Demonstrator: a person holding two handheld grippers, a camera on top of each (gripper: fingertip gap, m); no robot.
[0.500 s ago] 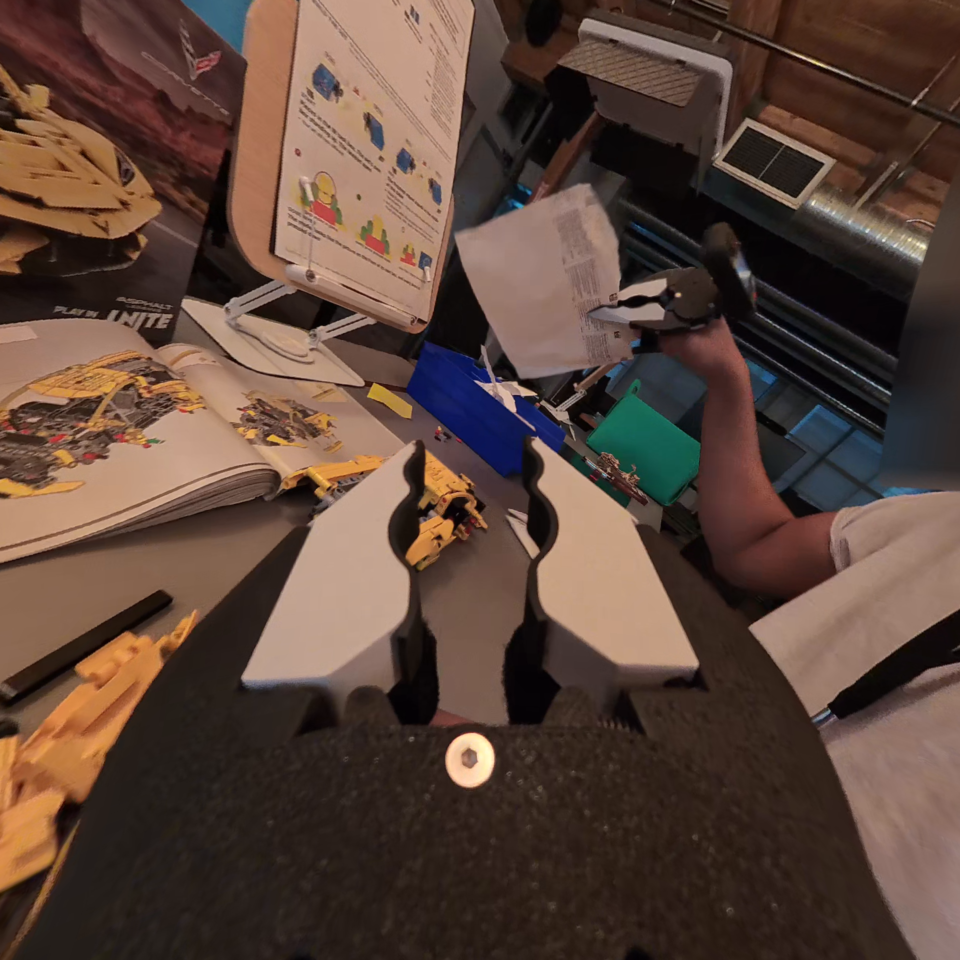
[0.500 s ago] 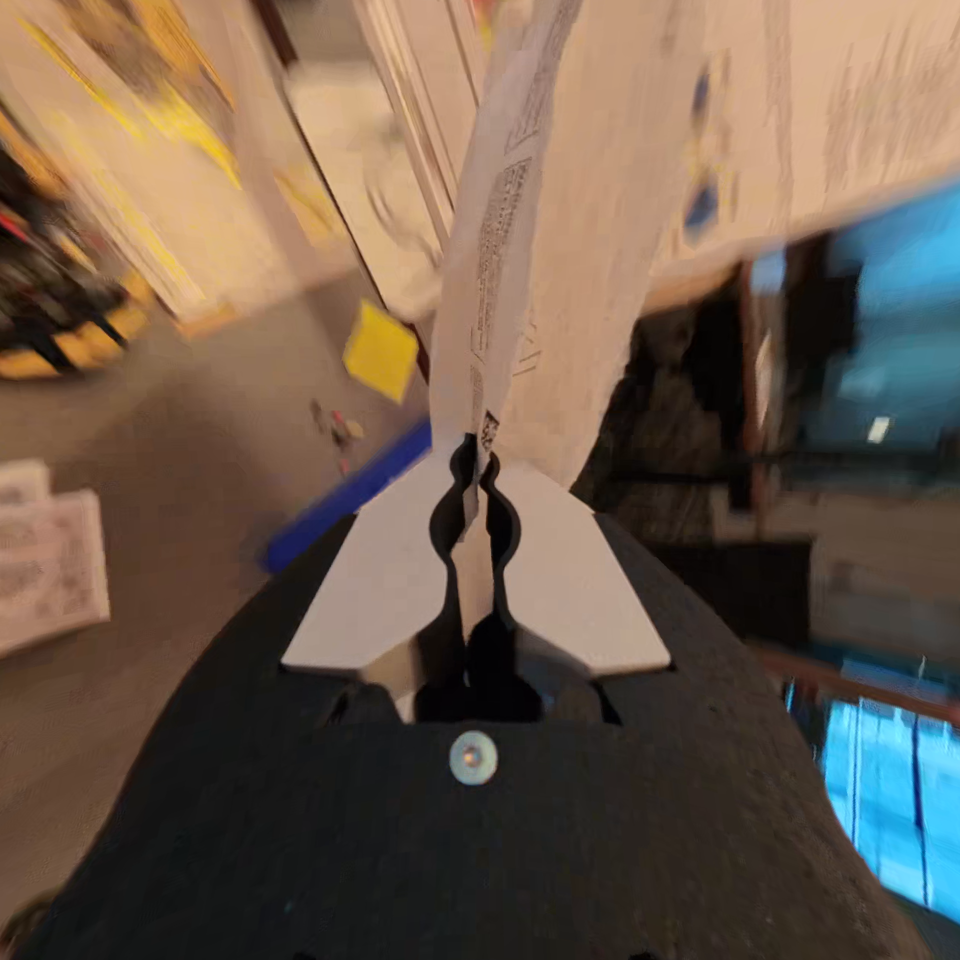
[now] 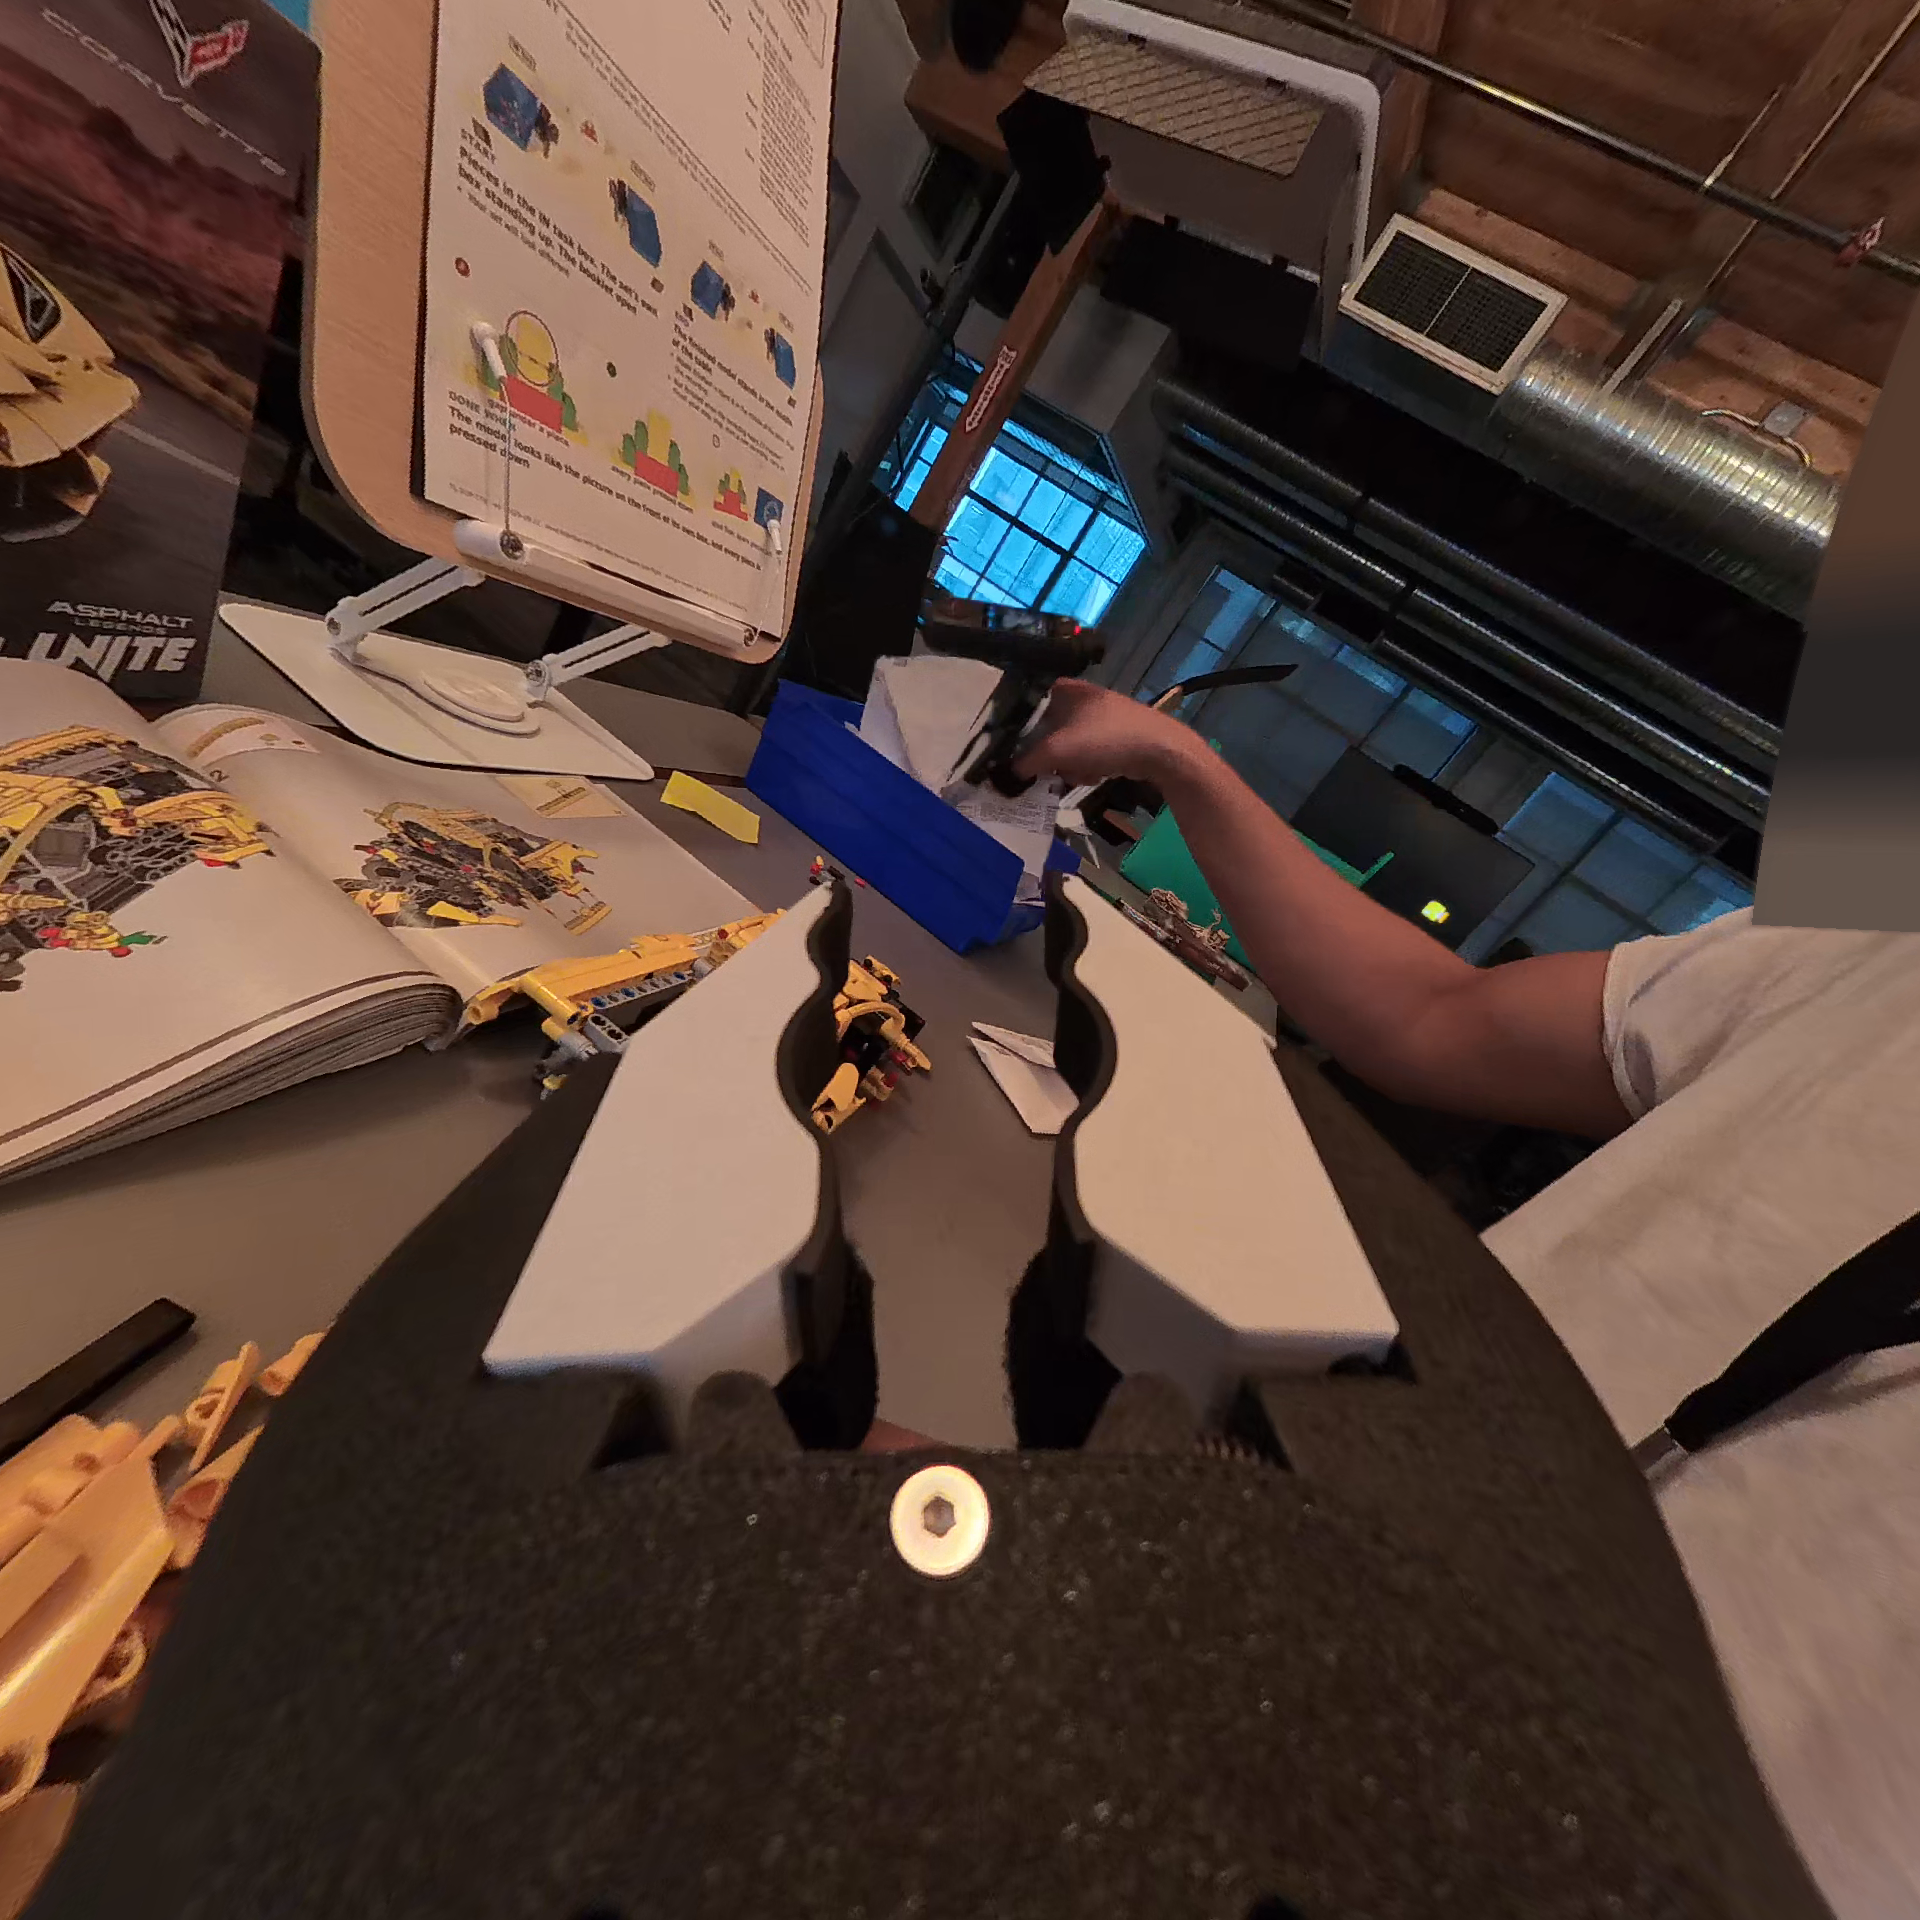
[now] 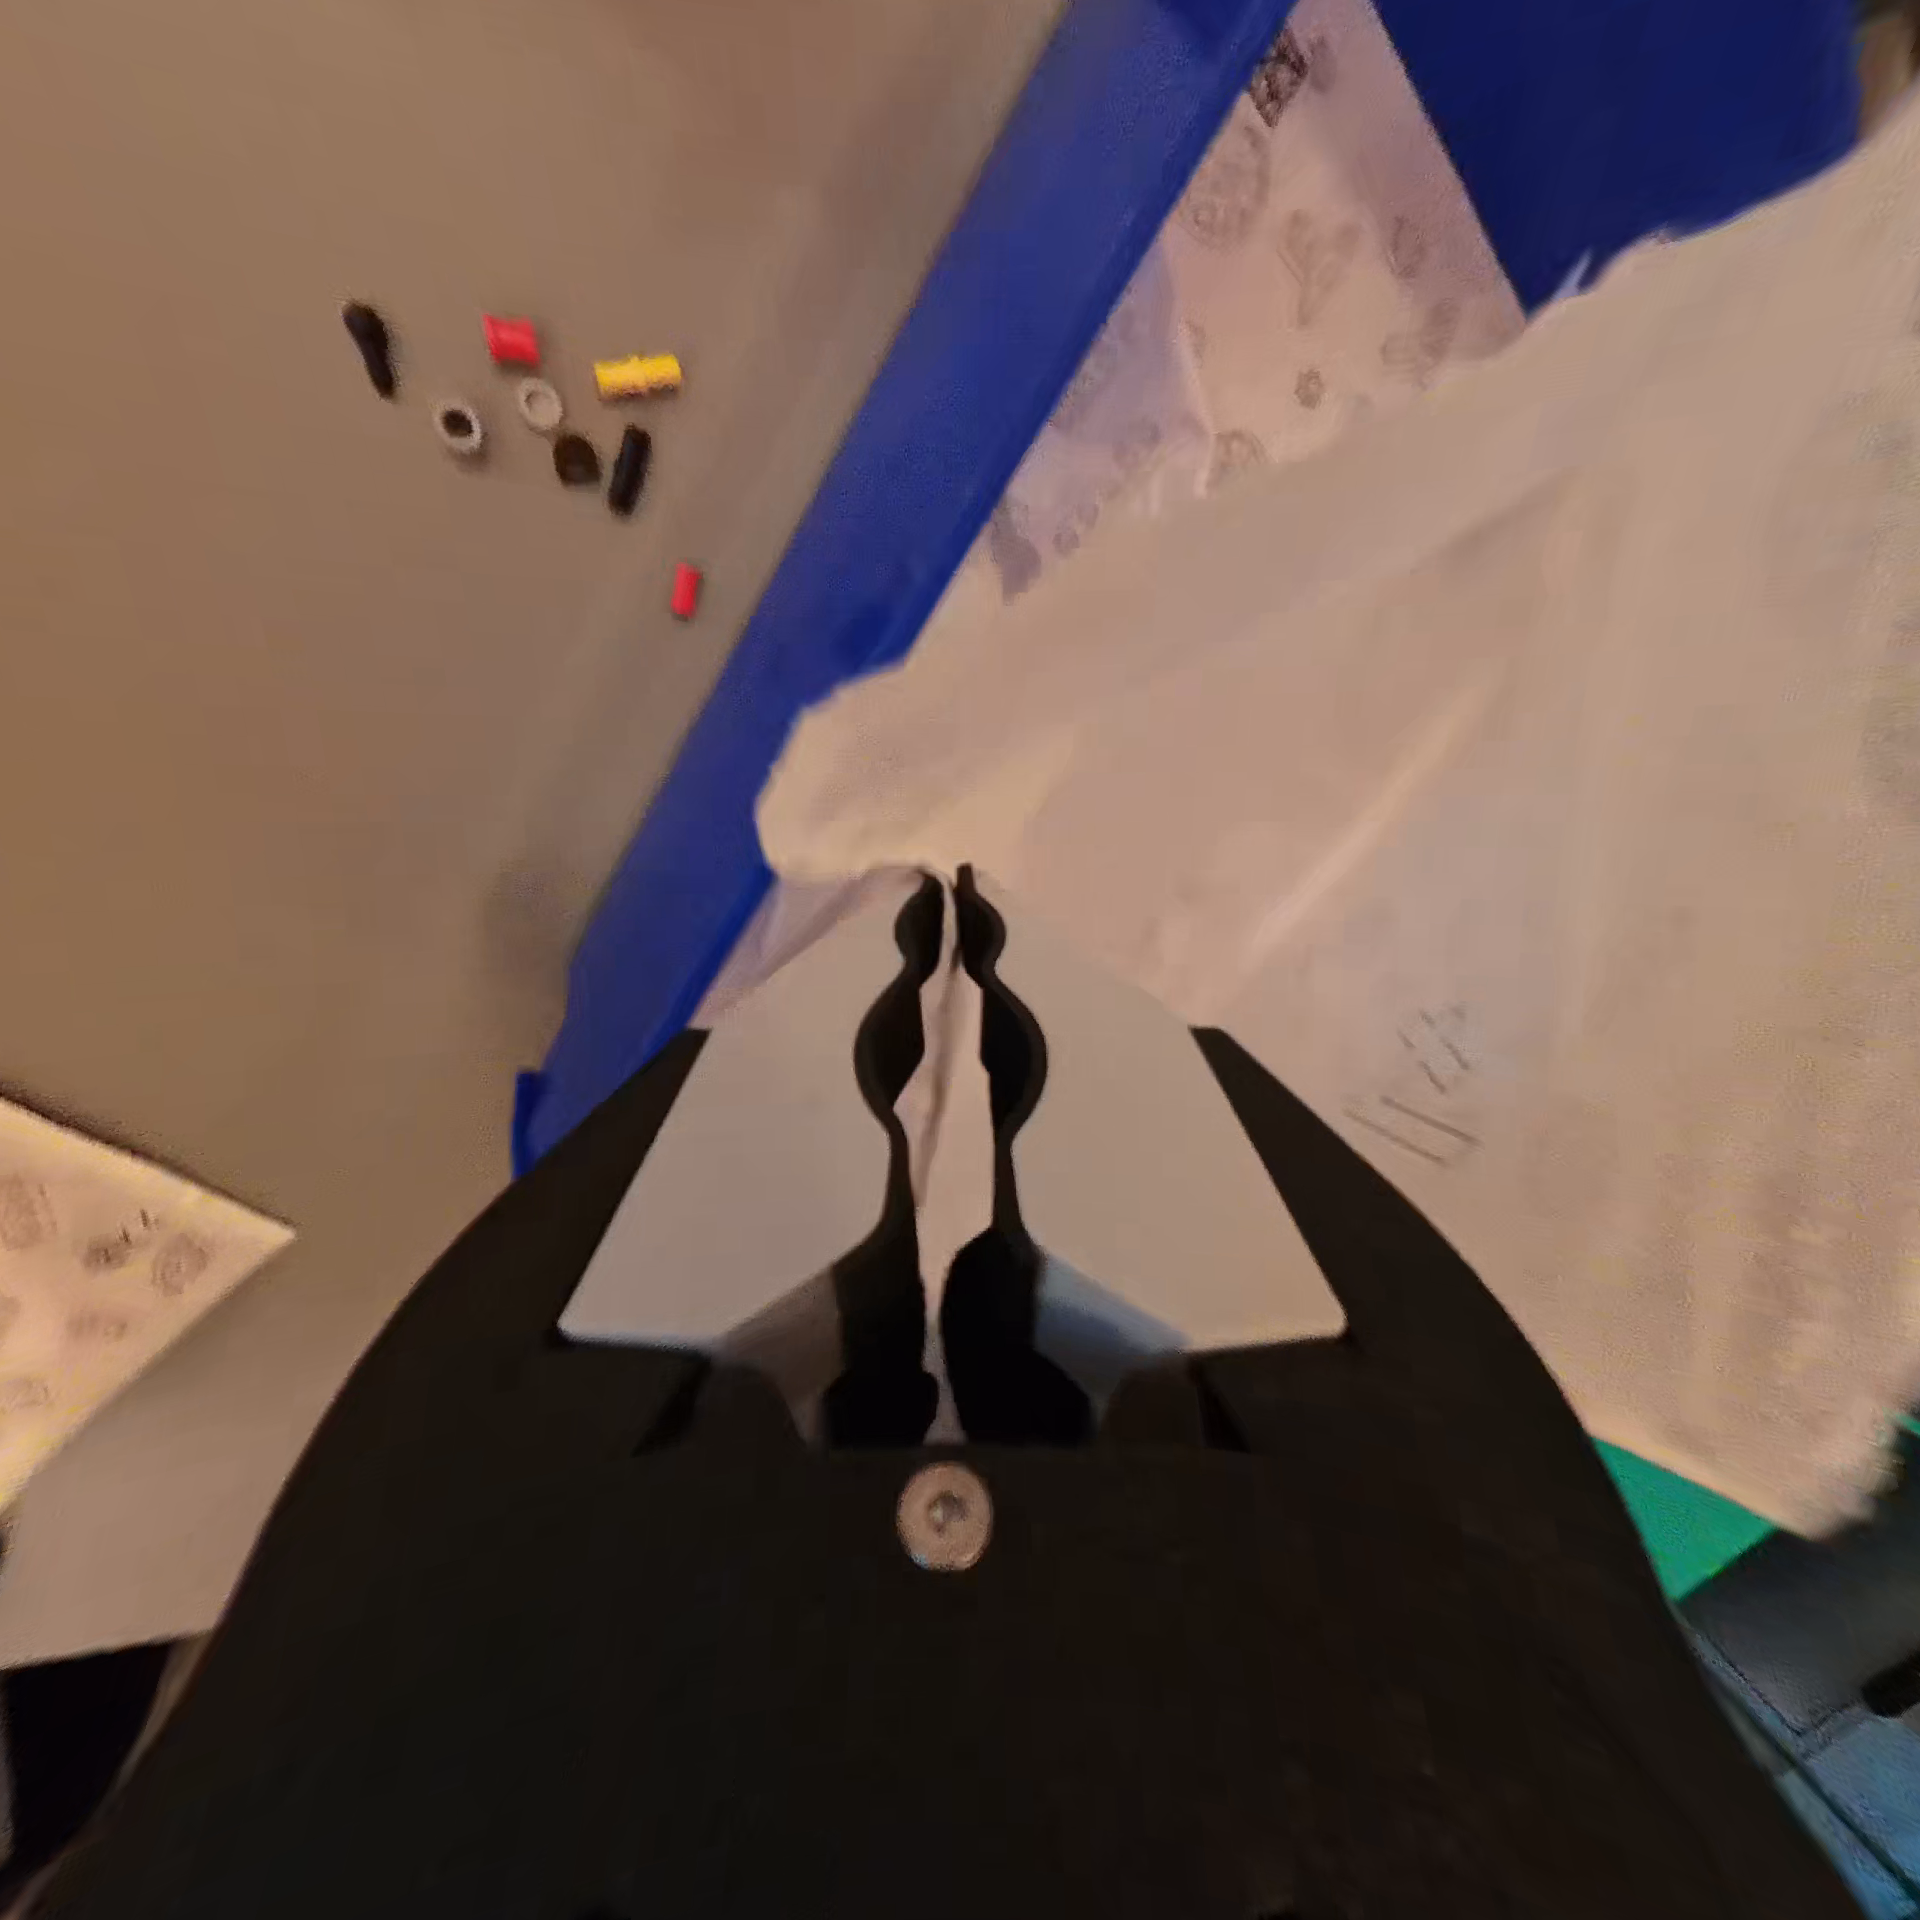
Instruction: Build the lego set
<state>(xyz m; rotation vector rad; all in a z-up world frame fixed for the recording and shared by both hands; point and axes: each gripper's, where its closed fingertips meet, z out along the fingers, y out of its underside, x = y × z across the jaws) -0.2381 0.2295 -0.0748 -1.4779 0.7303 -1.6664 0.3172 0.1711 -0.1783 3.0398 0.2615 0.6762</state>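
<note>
1. over the grey table [image 3: 312, 1226], your left gripper [image 3: 948, 914] has its two white fingers spread wide, with nothing between them.
2. past those fingers, the left wrist view shows a small yellow and black lego build [image 3: 868, 1044] lying on the table. a longer yellow lego piece [image 3: 623, 982] lies just beside the open instruction book [image 3: 260, 914].
3. only the left wrist view shows the book, the paper sheet on a stand [image 3: 623, 291], the set's box [image 3: 114, 343], and a pile of yellow lego parts [image 3: 94, 1538] at the bottom left.
4. that view also shows your right gripper [image 3: 997, 727] far off, pointing down over the blue bin [image 3: 883, 842], with white paper under it.
5. up close, the right wrist view shows your right gripper [image 4: 943, 883] pinched nearly closed on a white paper bag [image 4: 1351, 831]. the bag is blurry. it hangs over the blue bin [image 4: 935, 416].
6. only the right wrist view shows the little loose lego bits [image 4: 540, 405] clearly. they are red, yellow, black and grey, and they lie on the table near the bin's wall.
7. another white paper [image 4: 94, 1299] lies flat at the left edge of that view. a small folded paper [image 3: 1023, 1070] lies by your left gripper's right finger.
</note>
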